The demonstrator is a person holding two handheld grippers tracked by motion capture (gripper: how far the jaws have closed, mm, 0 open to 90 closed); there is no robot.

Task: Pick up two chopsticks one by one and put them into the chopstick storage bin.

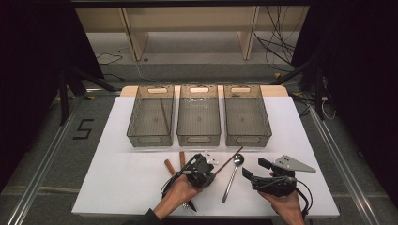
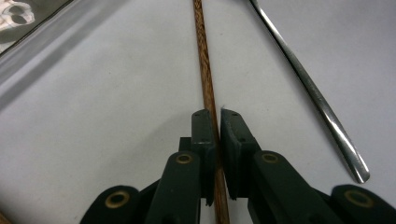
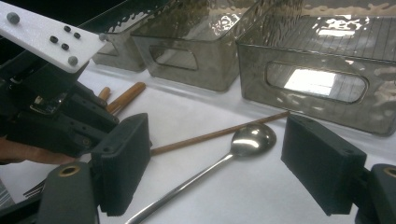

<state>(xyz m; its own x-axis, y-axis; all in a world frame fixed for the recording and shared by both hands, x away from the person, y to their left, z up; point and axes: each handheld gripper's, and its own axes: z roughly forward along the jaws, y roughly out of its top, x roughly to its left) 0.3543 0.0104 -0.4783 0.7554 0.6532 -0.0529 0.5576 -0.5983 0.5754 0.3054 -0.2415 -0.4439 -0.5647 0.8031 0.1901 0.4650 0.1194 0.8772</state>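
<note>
White tabletop below, left gripper pinches the wooden chopstick — lift level; right gripper gapes at lower right.

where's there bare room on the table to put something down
Free: the wide white strip left of the left bin, and the table corner left of the left gripper. Also the strip right of the right bin. Crowded: the middle front, with the chopstick, spoon, wooden handles and right gripper.

Spoon just beside clamped chopstick
</note>
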